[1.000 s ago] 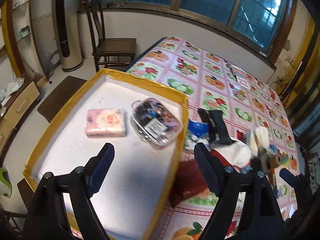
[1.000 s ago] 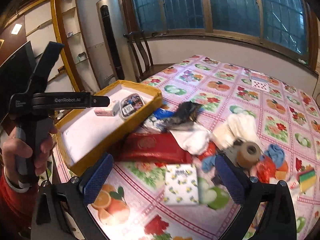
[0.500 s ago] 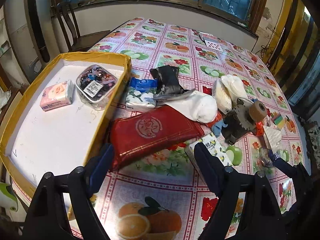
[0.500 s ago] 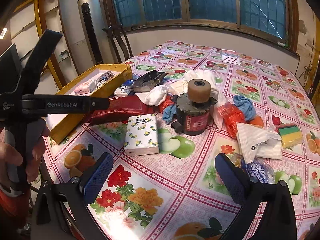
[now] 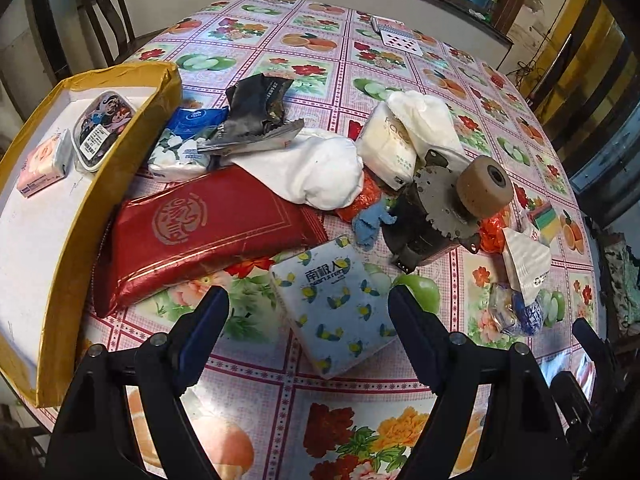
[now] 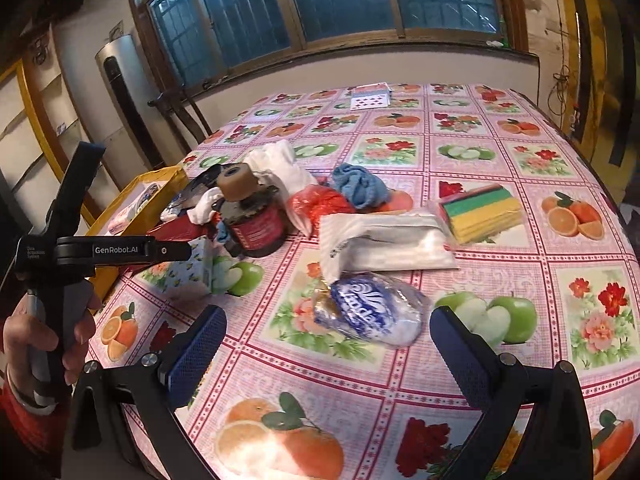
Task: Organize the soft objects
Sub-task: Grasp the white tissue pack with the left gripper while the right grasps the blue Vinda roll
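Note:
My left gripper (image 5: 308,312) is open, its fingers to either side of a white tissue pack with yellow flowers (image 5: 334,302), just short of it. Beyond lie a red foil pouch (image 5: 200,236), a white cloth bundle (image 5: 320,172) and a cream tissue pack (image 5: 386,146). A yellow-rimmed box (image 5: 80,216) on the left holds a pink tissue pack (image 5: 38,166) and a clear tub (image 5: 102,128). My right gripper (image 6: 328,332) is open over a blue-and-white plastic packet (image 6: 366,312), which lies between its fingertips. The left gripper's handle (image 6: 64,252) shows in a hand.
A dark motor with a brown roller (image 5: 444,204) stands mid-table. A white plastic bag (image 6: 384,244), stacked sponges (image 6: 480,212), a blue rag (image 6: 358,188) and a red bag (image 6: 316,204) lie around it. Playing cards (image 6: 370,96) sit at the far edge.
Both grippers have swung right across the table. The left went from over the box to the flowered tissue pack. The right went from that tissue pack to the blue-and-white packet.

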The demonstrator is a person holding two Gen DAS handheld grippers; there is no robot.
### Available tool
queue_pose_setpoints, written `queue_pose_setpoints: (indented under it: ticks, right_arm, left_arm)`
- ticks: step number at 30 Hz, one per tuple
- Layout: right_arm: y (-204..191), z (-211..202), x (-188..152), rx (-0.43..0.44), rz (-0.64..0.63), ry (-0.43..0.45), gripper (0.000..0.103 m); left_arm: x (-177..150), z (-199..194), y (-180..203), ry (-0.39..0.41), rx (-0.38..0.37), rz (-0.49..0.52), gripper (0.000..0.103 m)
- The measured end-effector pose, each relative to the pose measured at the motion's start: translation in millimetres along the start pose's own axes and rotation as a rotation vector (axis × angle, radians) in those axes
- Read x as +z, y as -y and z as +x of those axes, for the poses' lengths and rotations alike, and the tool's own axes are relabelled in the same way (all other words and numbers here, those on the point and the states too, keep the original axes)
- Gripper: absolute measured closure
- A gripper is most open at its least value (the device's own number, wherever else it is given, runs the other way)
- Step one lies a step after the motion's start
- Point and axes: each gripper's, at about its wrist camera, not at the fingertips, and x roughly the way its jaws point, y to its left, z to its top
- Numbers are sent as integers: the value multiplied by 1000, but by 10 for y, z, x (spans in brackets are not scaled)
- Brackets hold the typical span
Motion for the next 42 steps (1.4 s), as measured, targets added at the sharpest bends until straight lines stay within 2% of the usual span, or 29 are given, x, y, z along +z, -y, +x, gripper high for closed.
queue_pose_setpoints:
  ticks: [8,11,17,24,28,31,33,35,36,42]
  right_arm:
    - [69,244,27,-42,-54,-71,0]
    - [63,380,58,-57,-92,-112,0]
    - [-25,683,107,-29,-208,-217,0]
    - [19,787,116,-4,-216,-237,0]
    - [44,721,72,15,-192,-219,1]
    - [31,657,34,0,-192,-208,10]
    - [38,623,25,1,-179,-201,19]
    - [52,610,28,-11,-172,-198,25]
    - [61,601,30,-11,-164,-197,30]
    - [57,565,13,15,-138,-203,36]
  left_arm:
    - [5,315,104,-68,24,-27,21]
    - [14,348,185,-62,51,-8,21]
    - [53,395,264,-69,78,1,21]
    - [40,432,343,-72,123,49,19]
    - [10,414,324,-68,102,70,20]
    - [-35,389,325,-65,84,100,21]
    - [-78,345,306,-51,88,117,32]
    - [-80,312,264,-38,76,114,47]
    - [-72,305,245,-38,67,111,48]
    - [-73,277,174,-25,18,104,51]
